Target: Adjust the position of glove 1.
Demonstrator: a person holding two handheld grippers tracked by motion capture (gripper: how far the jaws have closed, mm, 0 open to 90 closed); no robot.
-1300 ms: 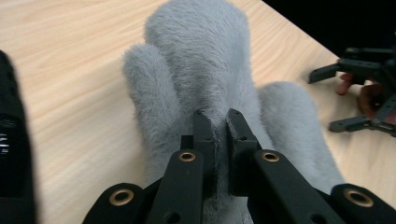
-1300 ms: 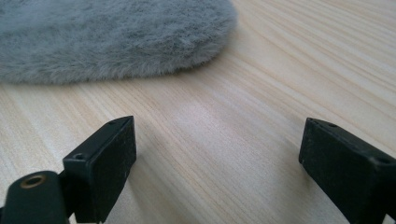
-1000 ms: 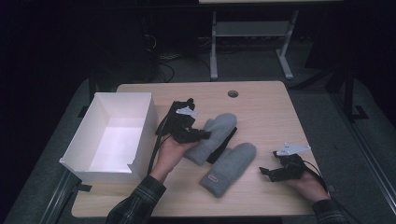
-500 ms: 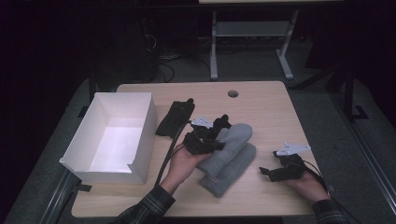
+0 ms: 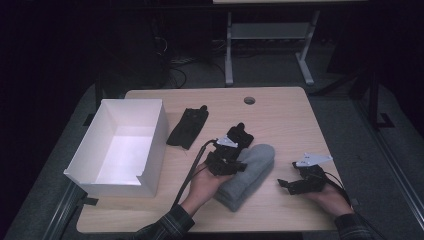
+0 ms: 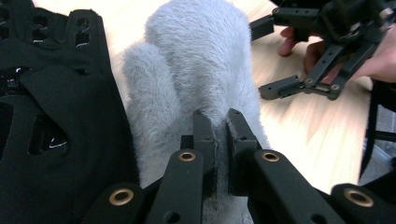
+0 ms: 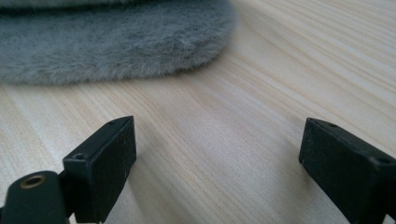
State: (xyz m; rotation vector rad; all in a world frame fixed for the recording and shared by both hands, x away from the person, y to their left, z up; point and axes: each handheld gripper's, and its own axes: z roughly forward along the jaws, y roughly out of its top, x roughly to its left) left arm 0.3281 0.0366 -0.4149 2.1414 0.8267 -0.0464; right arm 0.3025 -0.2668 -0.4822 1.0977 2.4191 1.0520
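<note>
the left gripper (image 5: 227, 162) pinches the fuzzy edge of the grey mitten (image 5: 247, 175), jaws nearly closed on the fabric in the left gripper view. the mittens lie stacked at the middle of the table (image 5: 280, 120), long axis running from near-left to far-right. the right gripper (image 5: 287, 184) rests on the wood just right of the stack, jaws wide with nothing between them. the white box (image 5: 150, 145) sits well to the left, past the black gloves (image 5: 187, 127), so the left hand is the nearer one for carrying the mitten leftward.
</note>
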